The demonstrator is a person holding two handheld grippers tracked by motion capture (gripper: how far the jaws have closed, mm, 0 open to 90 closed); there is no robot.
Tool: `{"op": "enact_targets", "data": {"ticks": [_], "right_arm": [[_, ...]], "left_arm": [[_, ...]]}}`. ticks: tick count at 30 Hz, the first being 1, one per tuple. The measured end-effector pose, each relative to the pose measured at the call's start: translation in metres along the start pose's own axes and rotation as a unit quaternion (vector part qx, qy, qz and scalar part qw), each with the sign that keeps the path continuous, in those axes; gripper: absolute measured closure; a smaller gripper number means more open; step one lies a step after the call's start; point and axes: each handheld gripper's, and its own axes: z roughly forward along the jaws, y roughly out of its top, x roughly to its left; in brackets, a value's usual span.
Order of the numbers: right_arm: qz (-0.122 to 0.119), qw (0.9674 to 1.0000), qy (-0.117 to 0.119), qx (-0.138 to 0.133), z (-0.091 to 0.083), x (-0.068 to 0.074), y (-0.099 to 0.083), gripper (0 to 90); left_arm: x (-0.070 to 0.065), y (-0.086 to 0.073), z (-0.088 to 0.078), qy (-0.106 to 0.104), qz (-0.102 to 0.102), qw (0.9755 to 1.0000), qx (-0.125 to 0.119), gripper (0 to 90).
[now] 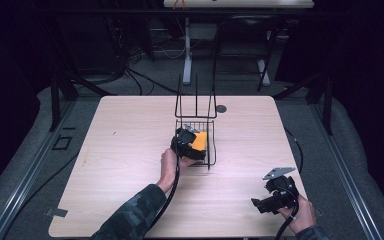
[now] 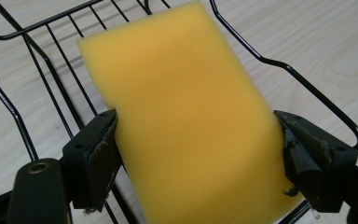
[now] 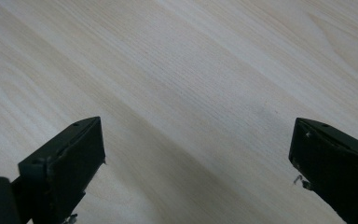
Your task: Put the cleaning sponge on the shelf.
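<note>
Left gripper view: yellow sponge [image 2: 186, 116] sits between the jaws of the left gripper [image 2: 196, 154], both pads pressed on its edges, held over the black wire basket [image 2: 307, 88]. High view: sponge [image 1: 200, 140] inside the basket [image 1: 211, 150] near table centre, left gripper [image 1: 187, 145] on its 9 o'clock side. Right gripper [image 1: 272, 200] at the table's 5 o'clock, jaws wide apart, nothing in them, seemingly just above the light wood table [image 1: 130, 150]
</note>
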Motion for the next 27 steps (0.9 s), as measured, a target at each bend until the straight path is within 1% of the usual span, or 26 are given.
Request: {"op": "enact_targets", "data": {"ticks": [2, 4, 7, 12, 14, 15, 19, 21, 22, 25, 27], "right_arm": [[0.0, 1.0, -0.001, 0.001, 0.0, 0.0, 0.0, 2.9], [0.001, 1.0, 0.0, -0.002, -0.001, 0.0, 0.0, 2.9], [0.004, 1.0, 0.0, -0.005, -0.001, 0.0, 0.0, 2.9], [0.002, 1.0, 0.0, -0.004, -0.001, 0.0, 0.0, 2.8], [0.004, 1.0, 0.0, -0.005, -0.001, 0.0, 0.0, 2.8], [0.004, 1.0, 0.0, -0.005, -0.001, 0.0, 0.0, 2.8], [0.005, 1.0, -0.001, -0.006, -0.001, 0.0, 0.0, 2.8], [0.006, 1.0, -0.001, -0.006, -0.001, 0.0, 0.0, 2.8], [0.006, 1.0, -0.001, -0.005, -0.001, 0.0, 0.0, 2.8], [0.005, 1.0, -0.001, -0.005, -0.001, 0.0, 0.0, 2.8], [0.005, 1.0, -0.001, -0.005, -0.001, 0.0, 0.0, 2.8]], "left_arm": [[0.0, 0.0, 0.0, -0.001, 0.0, 1.0, 0.0, 18.7], [0.001, 0.0, 0.0, 0.0, -0.003, 1.0, -0.001, 16.0], [0.001, 0.0, -0.001, 0.006, -0.005, 1.0, -0.003, 13.8], [0.002, 0.0, -0.004, 0.003, -0.007, 0.9999, -0.009, 11.5], [0.002, 0.0, -0.006, 0.002, -0.004, 0.9999, -0.009, 10.6], [0.003, -0.001, -0.007, 0.001, -0.007, 0.9999, -0.011, 10.6], [0.005, -0.002, -0.014, -0.009, -0.001, 0.9997, -0.022, 9.4], [0.005, -0.002, -0.016, -0.012, -0.004, 0.9996, -0.025, 8.6], [0.006, -0.001, -0.02, -0.013, 0.004, 0.9996, -0.025, 8.0], [0.006, -0.001, -0.024, -0.014, 0.006, 0.9994, -0.03, 7.4], [0.007, -0.001, -0.03, -0.019, 0.009, 0.9992, -0.033, 6.9]]}}
